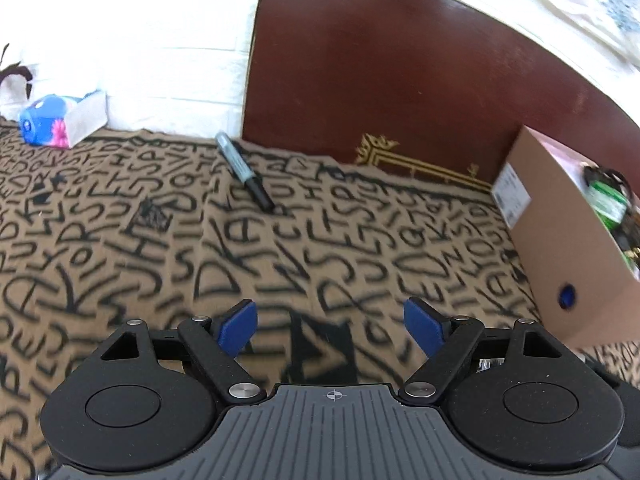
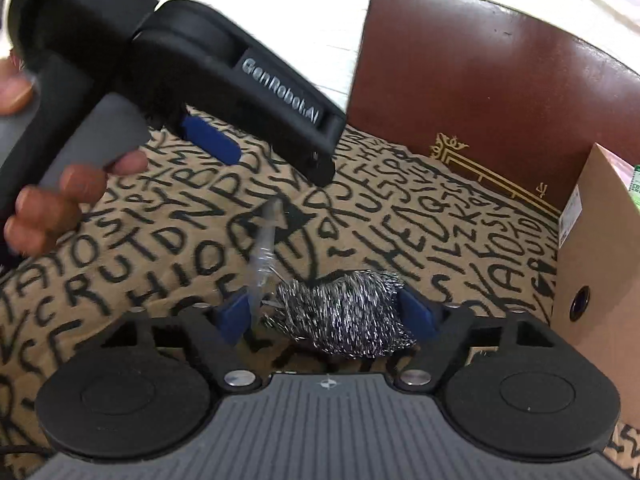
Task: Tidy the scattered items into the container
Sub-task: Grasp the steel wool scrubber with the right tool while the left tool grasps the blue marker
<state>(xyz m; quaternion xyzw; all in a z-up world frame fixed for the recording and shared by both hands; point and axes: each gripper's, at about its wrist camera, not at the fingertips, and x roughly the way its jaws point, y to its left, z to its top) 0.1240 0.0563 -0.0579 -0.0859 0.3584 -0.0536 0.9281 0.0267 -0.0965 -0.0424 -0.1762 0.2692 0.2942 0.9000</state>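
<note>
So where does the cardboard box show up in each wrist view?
Left wrist: the cardboard box stands at the right edge, open, with green packaging inside, right of the left gripper.
Right wrist: the same box is cut off by the right edge, right of the right gripper.
Shared landmark: the dark red board with gold trim, just behind the box in both.

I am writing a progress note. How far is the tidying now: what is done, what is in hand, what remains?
Done: the cardboard box on the right already holds some items, a green packet among them. In hand: the right tongs have the steel wool scrubber between their pads, down by the patterned cloth. Left: the black marker lies loose on the cloth, and the left tongs are open and empty.
</note>
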